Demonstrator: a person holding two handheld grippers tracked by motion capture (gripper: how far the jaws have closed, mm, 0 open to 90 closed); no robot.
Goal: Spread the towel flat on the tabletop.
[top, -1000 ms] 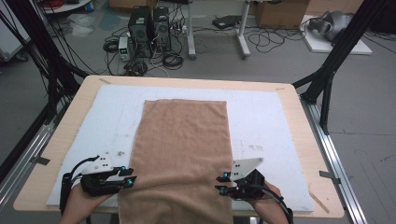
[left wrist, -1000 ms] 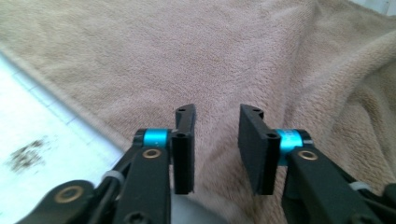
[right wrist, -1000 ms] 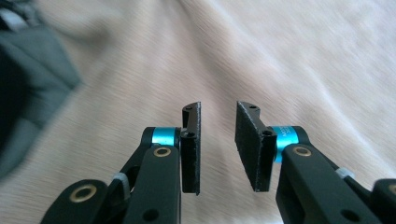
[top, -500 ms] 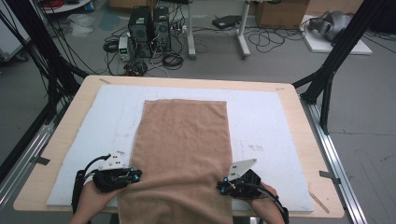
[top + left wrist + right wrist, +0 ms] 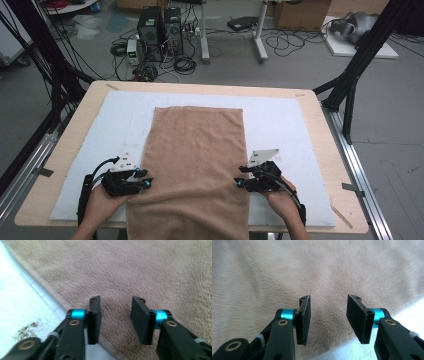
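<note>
You have two grippers at one tan towel (image 5: 195,170) lying flat on one white mat (image 5: 280,125): your left gripper (image 5: 148,183) at its left edge and your right gripper (image 5: 239,183) at its right edge, each with jaws just opened and parted, the towel's edge lying unpinched between them.

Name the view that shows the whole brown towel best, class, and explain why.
The high view: the towel lies flat on the white mat, its far end and both long edges visible, its near end hanging over the table edge. The left gripper view shows just one hemmed edge; the right gripper view shows blurred pile and a strip of mat.
</note>
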